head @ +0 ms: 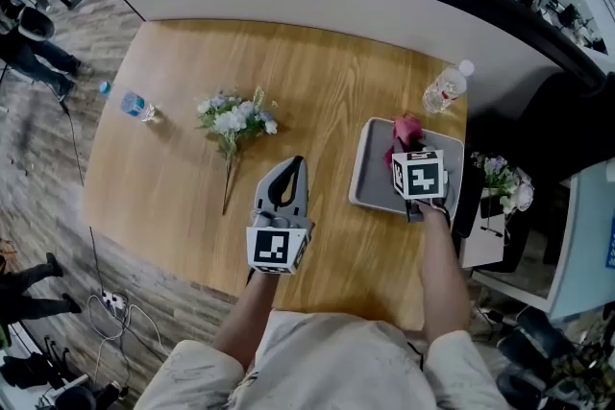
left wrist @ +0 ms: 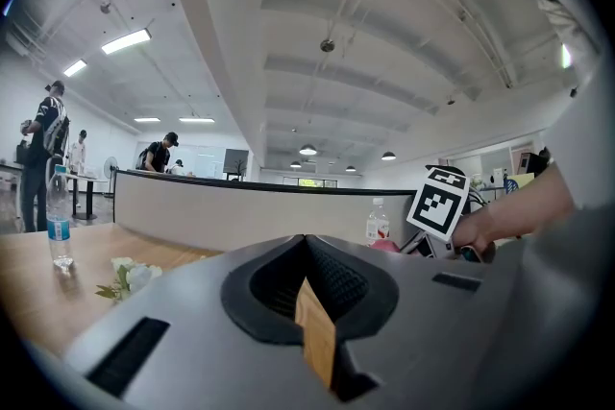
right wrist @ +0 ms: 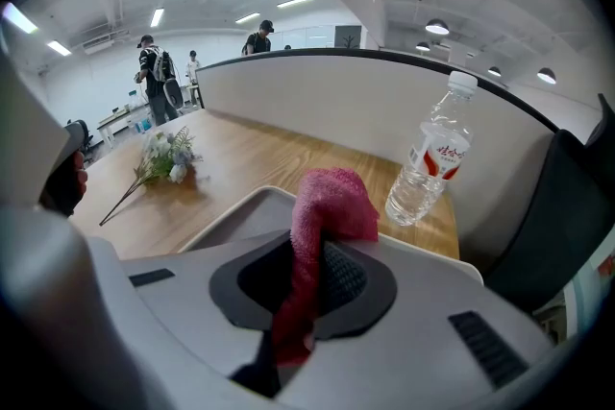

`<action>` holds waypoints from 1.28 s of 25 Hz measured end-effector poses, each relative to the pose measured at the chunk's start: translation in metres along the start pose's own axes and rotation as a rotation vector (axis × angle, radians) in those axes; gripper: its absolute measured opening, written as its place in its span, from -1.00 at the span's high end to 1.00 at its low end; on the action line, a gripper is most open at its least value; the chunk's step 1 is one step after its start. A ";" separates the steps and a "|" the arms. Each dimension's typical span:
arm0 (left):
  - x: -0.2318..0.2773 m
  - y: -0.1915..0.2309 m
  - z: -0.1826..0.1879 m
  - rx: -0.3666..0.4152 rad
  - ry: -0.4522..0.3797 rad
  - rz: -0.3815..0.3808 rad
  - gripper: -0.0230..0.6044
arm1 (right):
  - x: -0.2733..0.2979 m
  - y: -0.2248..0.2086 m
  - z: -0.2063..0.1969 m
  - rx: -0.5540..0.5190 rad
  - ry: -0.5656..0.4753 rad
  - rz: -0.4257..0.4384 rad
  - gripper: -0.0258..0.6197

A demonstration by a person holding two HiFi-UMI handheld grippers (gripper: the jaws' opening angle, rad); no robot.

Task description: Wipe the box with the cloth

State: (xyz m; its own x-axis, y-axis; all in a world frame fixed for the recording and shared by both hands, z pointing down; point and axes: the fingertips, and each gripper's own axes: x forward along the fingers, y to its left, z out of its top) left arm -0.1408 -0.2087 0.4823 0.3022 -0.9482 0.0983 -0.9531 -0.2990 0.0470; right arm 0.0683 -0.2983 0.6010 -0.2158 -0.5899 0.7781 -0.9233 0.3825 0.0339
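Observation:
A shallow grey box (head: 370, 170) lies on the wooden table at the right, its pale rim (right wrist: 231, 211) showing in the right gripper view. My right gripper (head: 411, 154) hovers over it, shut on a pink cloth (head: 405, 128). The cloth (right wrist: 332, 202) is pinched between the jaws of that gripper (right wrist: 309, 250) and sticks up beyond the tips. My left gripper (head: 293, 164) is held over bare table left of the box, pointing away from me. Its jaws (left wrist: 306, 240) are shut with nothing in them.
A clear water bottle (head: 444, 89) stands just beyond the box, near the table's far right edge. A bunch of pale flowers (head: 233, 120) lies mid-table and a small bottle (head: 135, 105) stands far left. A curved counter wall (head: 384, 0) runs behind the table.

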 end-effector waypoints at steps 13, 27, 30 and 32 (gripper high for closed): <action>0.007 -0.025 0.004 0.023 -0.007 -0.049 0.88 | -0.015 -0.037 -0.016 0.050 0.003 -0.044 0.74; 0.016 -0.049 -0.002 0.051 0.013 -0.095 0.88 | -0.035 -0.090 -0.041 0.131 0.000 -0.110 0.74; 0.017 -0.054 -0.002 0.057 0.013 -0.101 0.88 | -0.037 -0.102 -0.049 0.137 0.011 -0.126 0.74; 0.018 -0.057 -0.002 0.060 0.015 -0.105 0.88 | -0.041 -0.110 -0.052 0.139 0.016 -0.143 0.74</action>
State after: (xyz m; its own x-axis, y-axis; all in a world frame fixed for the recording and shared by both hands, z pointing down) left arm -0.0807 -0.2082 0.4838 0.4001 -0.9097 0.1109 -0.9153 -0.4028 -0.0015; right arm 0.1956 -0.2791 0.5980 -0.0749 -0.6192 0.7816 -0.9795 0.1928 0.0589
